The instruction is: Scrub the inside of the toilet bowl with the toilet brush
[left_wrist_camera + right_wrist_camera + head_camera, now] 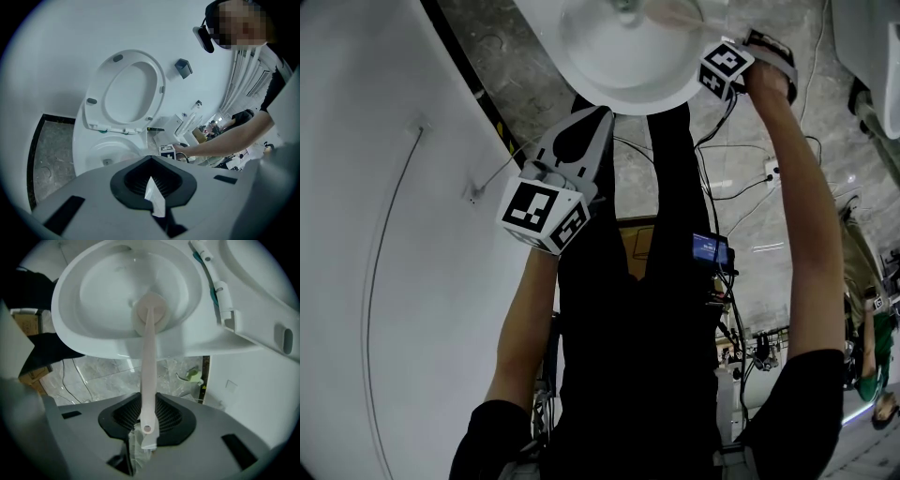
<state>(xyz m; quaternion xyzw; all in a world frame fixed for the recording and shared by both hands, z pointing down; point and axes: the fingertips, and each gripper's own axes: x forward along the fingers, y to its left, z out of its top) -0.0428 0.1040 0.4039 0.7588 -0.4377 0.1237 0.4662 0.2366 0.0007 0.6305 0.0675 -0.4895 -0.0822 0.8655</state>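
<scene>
Your R gripper [147,417] clamps the end of the pale, slim plastic toilet brush [149,357], prob. light and stiff. Its head sits straight ahead in the white ceramic toilet bowl [89,296]. L gripper [152,183]: jaws together, empty.

My left gripper [154,199] fills the bottom of the view, its jaws closed together with nothing between them. Past it stands the toilet bowl [79,145], white and open, with its seat [126,91] raised upright in front of the white wall [56,51]. A small dark holder [183,68] is fixed to the wall, right of the seat. Grey stone floor [51,154] shows to the left of the bowl. Just beside the bowl's right edge I can see the marker cube [167,152] of my other gripper, and my forearm [225,138] runs back from it toward the upper right.
</scene>
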